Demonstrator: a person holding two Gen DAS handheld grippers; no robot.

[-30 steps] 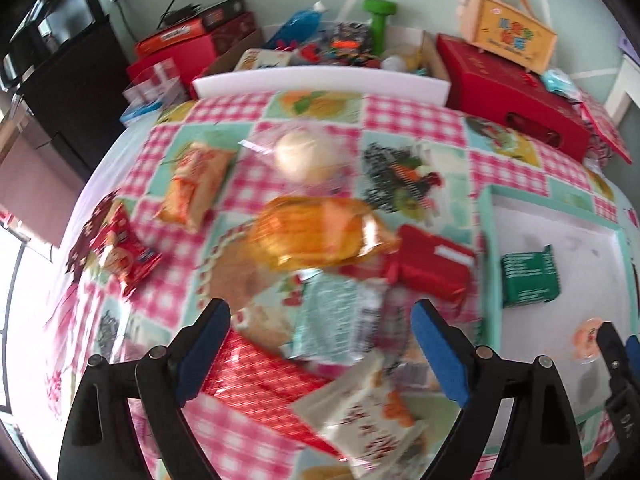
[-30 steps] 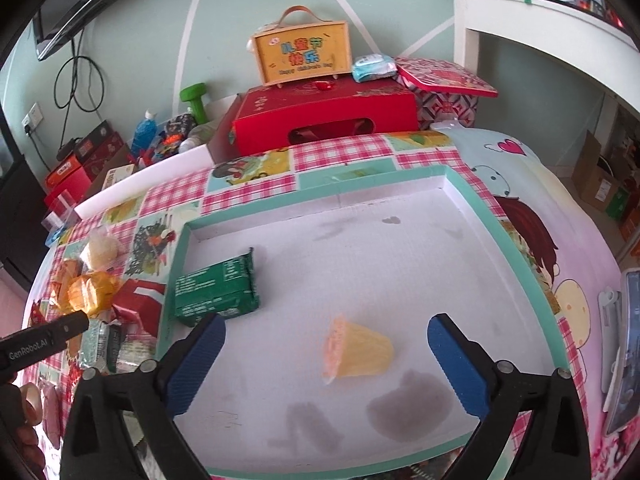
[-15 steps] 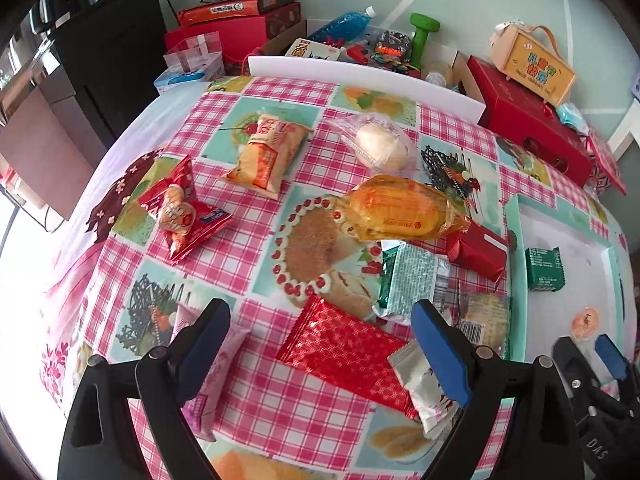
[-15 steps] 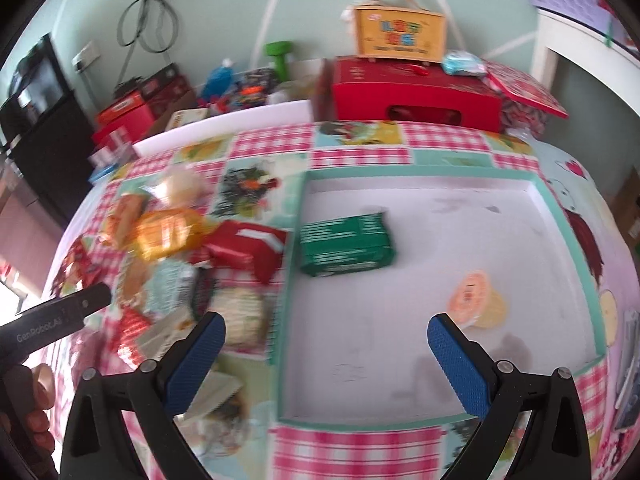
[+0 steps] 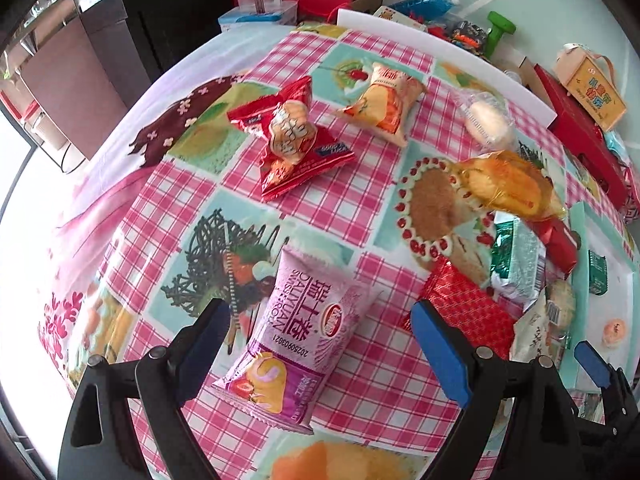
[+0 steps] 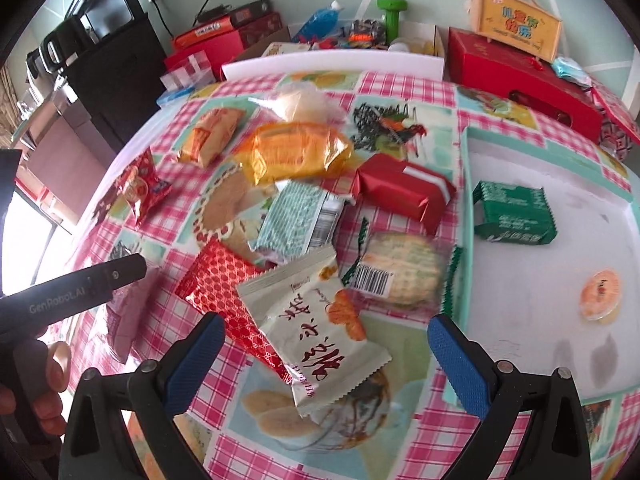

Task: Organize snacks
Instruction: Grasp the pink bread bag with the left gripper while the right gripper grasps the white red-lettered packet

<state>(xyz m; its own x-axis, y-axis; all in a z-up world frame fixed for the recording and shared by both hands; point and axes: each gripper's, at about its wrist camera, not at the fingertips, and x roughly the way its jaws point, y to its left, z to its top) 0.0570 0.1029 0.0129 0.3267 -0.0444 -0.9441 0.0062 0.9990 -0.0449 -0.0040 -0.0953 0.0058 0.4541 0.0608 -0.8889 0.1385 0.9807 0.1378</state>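
Observation:
My left gripper [image 5: 320, 340] hangs open over a pink Swiss-roll packet [image 5: 300, 336] that lies between its blue pads, untouched. My right gripper [image 6: 324, 356] is open above a cream snack packet [image 6: 320, 328] resting on a red foil packet [image 6: 224, 280]. Several more snacks lie on the checked cloth: an orange bun bag [image 6: 296, 152], a red box [image 6: 404, 192], a mint wafer pack [image 6: 300, 216] and a round cracker pack [image 6: 396, 268]. In the white tray [image 6: 464, 200] lie a green packet [image 6: 516, 216] and a jelly cup [image 6: 600, 294].
A red crisp bag [image 5: 292, 136], an orange bag [image 5: 384, 104] and a clear-wrapped bun [image 5: 488, 124] lie further back. Red gift boxes [image 6: 520, 76], a yellow toy case [image 6: 516, 20] and clutter line the wall. The table's left edge drops off beside a dark cabinet [image 6: 112, 72].
Both grippers have swept left across the table. The left went from the snack pile to the pink packet; the right left the tray and now hangs over the cream packet. Both stayed open.

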